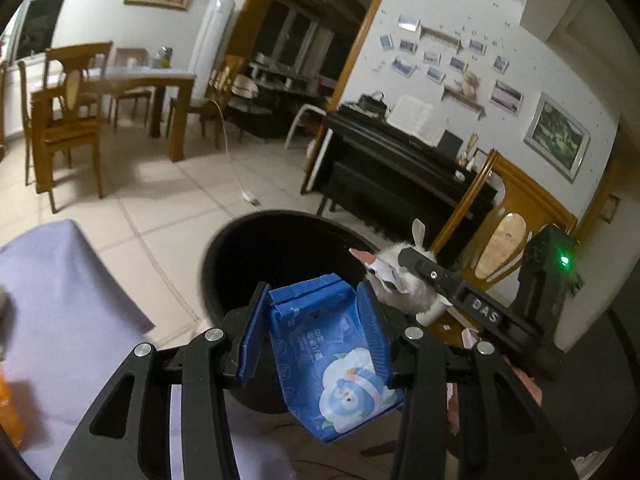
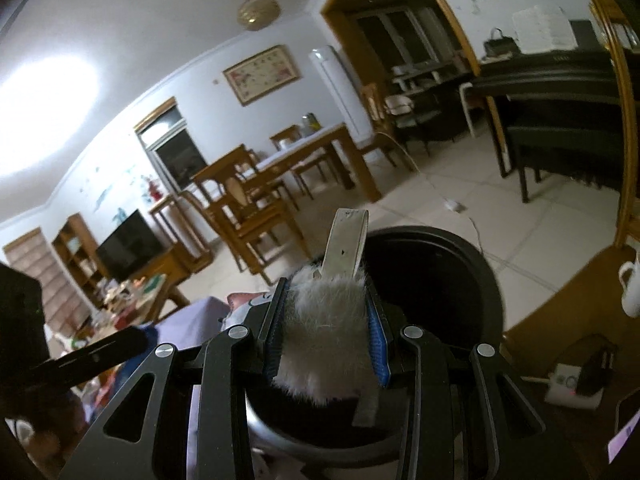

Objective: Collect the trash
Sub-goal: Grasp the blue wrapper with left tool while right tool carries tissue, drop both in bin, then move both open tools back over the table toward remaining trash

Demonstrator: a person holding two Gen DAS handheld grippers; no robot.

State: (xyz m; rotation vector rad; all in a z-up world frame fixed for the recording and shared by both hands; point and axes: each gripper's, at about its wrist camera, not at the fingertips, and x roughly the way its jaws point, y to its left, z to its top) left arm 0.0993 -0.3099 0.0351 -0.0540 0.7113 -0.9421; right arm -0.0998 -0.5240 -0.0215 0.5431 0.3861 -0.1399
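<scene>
Lying at the far left in the left wrist view: a purple cloth [image 1: 68, 280] over the tabletop, with a bit of something orange [image 1: 9, 412] at its edge. Gripping a blue wet-wipe packet [image 1: 332, 356] with a penguin picture: the left gripper [image 1: 316, 344], jaws clenched on both sides of the packet. Holding that packet just over the near rim of the black trash bin [image 1: 256, 248], which is standing open on the tiled floor [image 1: 152, 208]. Poking in from the right beside it: the right gripper [image 1: 384, 276], carrying a white furry toy [image 1: 404, 280] with a small ear sticking up.

Squeezing the same furry toy [image 2: 324, 328] in the right wrist view: the right gripper [image 2: 326, 332], jaws clenched around the fur, a grey strap [image 2: 346, 240] standing up from it. Hanging over the open mouth of the trash bin [image 2: 436, 280]. Sitting at the far right edge: a white mug [image 2: 632, 288].
</scene>
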